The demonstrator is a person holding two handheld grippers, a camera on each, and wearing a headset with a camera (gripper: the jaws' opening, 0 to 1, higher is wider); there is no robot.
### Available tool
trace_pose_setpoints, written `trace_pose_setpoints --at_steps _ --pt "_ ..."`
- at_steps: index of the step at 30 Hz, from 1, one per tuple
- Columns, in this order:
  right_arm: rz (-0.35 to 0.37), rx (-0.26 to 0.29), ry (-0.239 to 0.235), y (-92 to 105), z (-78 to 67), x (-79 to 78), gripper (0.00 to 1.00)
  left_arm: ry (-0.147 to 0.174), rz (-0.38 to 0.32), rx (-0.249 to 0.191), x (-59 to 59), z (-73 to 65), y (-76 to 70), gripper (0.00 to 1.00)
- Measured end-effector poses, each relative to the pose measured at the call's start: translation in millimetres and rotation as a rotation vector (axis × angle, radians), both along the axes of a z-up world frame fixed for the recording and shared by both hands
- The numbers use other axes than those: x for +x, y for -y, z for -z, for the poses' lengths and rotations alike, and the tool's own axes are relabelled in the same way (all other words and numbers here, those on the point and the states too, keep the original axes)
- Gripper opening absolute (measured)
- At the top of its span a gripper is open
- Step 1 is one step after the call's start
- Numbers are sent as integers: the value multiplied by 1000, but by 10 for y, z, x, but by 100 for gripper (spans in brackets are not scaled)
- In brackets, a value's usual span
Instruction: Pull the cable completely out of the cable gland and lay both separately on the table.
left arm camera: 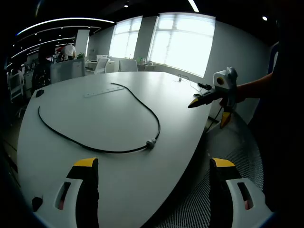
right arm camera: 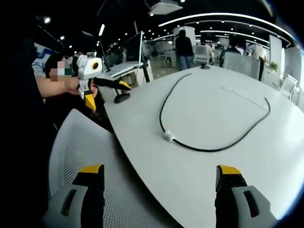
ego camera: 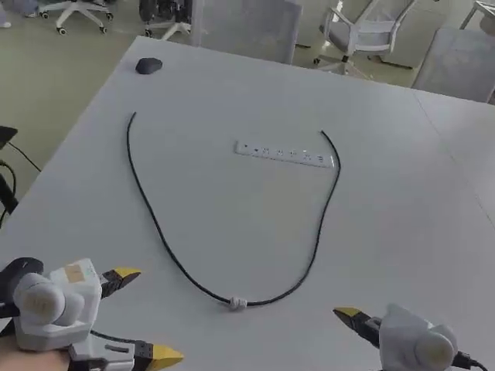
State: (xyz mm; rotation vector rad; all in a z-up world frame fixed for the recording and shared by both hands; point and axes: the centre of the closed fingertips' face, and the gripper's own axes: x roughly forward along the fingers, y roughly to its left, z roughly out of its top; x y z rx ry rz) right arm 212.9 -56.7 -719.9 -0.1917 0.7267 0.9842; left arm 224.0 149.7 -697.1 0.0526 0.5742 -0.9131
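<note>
Black cable (ego camera: 155, 224) with its white gland (ego camera: 238, 303) lying on the bench (ego camera: 402, 216), both hand-held grippers clear of it.
The cable lies in an open U. The gland sits threaded at the bottom of the curve, near the bench's near edge. The left hand-held gripper (ego camera: 152, 314) and right hand-held gripper (left arm camera: 206, 114) hover either side of the gland, jaws spread wide, holding nothing. A power strip (ego camera: 285, 154) lies between the cable's ends; a mouse (ego camera: 148, 66) sits farther back.
</note>
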Motion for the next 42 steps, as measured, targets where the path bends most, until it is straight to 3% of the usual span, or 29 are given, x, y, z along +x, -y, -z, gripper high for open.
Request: trace_pose_setpoints --at_steps 10,16,22,42 --pt "-13 -22 -4 31 12 6 99 1 -7 -3 14 0 -7 96" --pt "-1 6 5 4 -42 135 99 1 -35 -17 29 -44 -36 97" --pt "-23 25 0 -74 -67 174 99 -7 -36 6 26 -9 -87 97" --pt "-111 -21 35 -135 -117 396 94 -20 -47 21 -41 -15 -16 97"
